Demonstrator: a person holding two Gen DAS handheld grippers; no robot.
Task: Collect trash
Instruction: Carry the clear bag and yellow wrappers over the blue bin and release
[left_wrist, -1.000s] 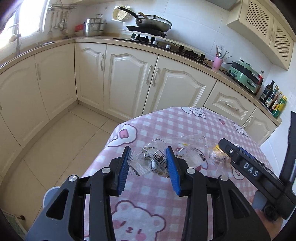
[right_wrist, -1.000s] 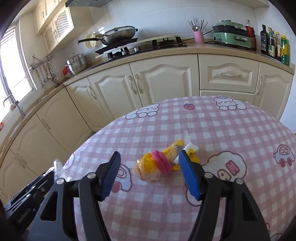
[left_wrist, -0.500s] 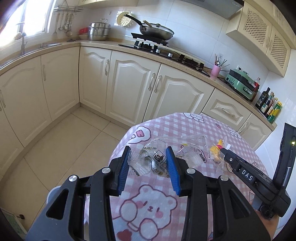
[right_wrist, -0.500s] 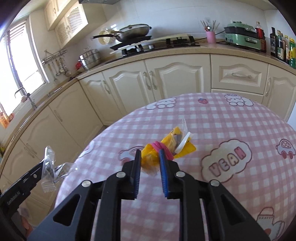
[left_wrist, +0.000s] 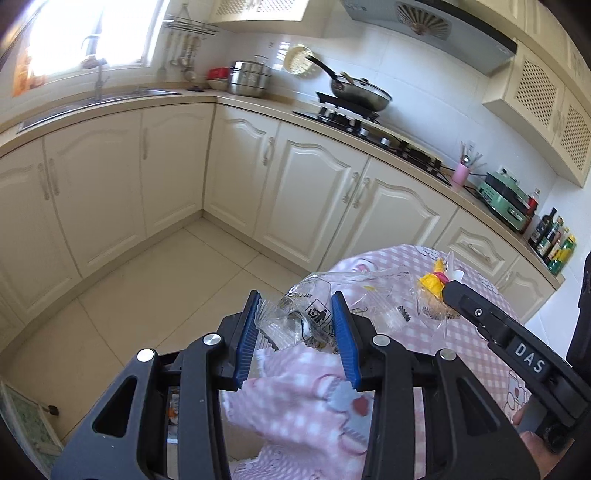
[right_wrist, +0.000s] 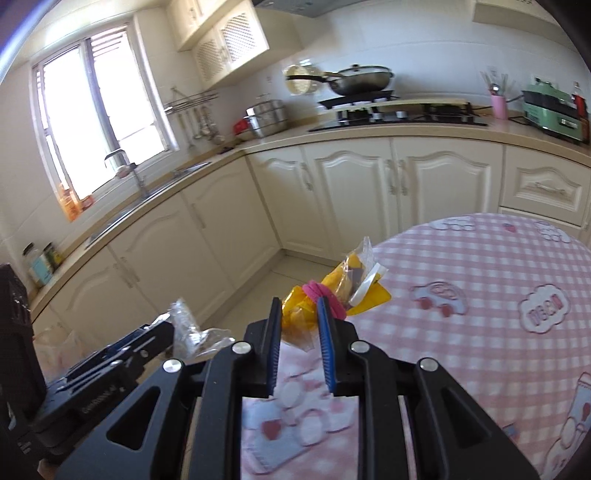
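Gripping clear wrapper in left claw, yellow bag in right claw, pink checked tablecloth, cream kitchen cabinets

To your left the tiled floor lies open up to the cabinets. The table blocks your right, and the other gripper stands close beside your left one.

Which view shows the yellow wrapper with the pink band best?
The right wrist view: the yellow wrapper sits large and centred, pinched in the right hand-held gripper. The left wrist view shows it small and half hidden behind that gripper's finger.
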